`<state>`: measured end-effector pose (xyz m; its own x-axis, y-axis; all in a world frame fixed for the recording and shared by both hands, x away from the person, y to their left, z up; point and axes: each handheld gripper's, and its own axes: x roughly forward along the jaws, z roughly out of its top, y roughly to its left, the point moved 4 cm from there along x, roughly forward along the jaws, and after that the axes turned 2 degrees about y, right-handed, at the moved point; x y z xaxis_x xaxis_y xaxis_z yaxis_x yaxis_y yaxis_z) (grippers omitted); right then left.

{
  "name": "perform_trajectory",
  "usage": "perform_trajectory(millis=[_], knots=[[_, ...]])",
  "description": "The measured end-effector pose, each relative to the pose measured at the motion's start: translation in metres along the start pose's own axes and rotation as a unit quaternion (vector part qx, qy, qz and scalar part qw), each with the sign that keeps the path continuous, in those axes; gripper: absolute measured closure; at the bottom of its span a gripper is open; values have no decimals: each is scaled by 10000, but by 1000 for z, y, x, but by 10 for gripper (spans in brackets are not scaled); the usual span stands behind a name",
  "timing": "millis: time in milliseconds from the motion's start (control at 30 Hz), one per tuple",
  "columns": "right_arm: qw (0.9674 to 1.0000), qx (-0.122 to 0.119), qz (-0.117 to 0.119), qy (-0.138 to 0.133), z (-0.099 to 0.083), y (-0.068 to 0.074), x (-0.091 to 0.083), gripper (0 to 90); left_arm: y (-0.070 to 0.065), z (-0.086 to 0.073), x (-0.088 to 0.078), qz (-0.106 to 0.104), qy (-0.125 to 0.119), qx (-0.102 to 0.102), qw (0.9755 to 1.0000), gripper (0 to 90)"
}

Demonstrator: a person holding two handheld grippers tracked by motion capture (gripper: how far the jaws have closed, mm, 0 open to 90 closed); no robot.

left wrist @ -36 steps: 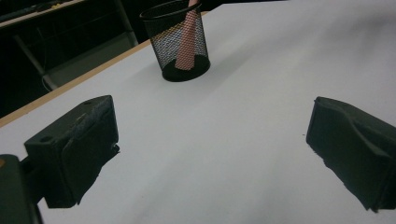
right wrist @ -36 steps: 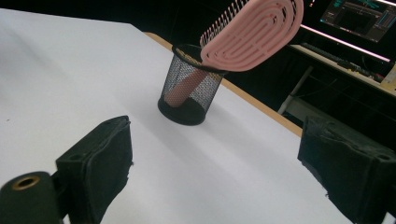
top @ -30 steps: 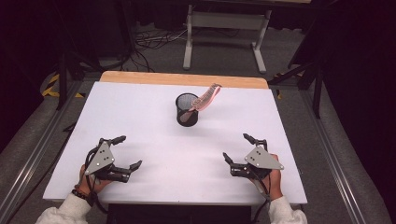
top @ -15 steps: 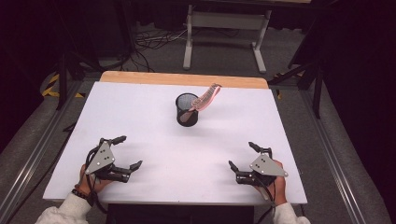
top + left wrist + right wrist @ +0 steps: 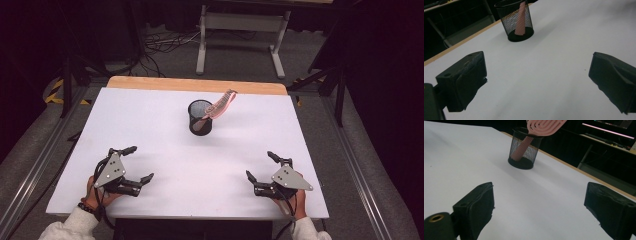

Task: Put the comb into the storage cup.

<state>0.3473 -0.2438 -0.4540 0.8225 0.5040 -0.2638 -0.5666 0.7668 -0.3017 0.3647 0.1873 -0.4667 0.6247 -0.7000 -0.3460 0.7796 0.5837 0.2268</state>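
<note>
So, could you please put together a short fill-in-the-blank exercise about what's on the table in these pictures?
1. The pink brush stands handle-down inside a black mesh ____.
2. The brush's head leans over the cup's rim toward the table's ____ edge in the high view.
3. The left gripper and the right gripper both have their jaws ____.
4. The table has a ____ top.

Missing words: cup; right; open; white

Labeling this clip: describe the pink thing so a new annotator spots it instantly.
On the white table, look toward the far wooden edge for the black mesh cup, the one thing standing there. The pink slotted brush stands handle-down inside it, its head leaning out over the rim.
</note>
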Motion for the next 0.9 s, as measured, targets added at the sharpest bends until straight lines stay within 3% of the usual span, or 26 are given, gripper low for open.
perform_trajectory(millis=[333, 900], knots=[[9999, -102, -61, 97, 1, 3, 2, 103, 1, 0, -1, 9, 21, 14, 10000, 26], [10000, -87, 20, 22, 4, 3, 0, 109, 1, -2, 2, 32, 90, 21, 10000, 29]])
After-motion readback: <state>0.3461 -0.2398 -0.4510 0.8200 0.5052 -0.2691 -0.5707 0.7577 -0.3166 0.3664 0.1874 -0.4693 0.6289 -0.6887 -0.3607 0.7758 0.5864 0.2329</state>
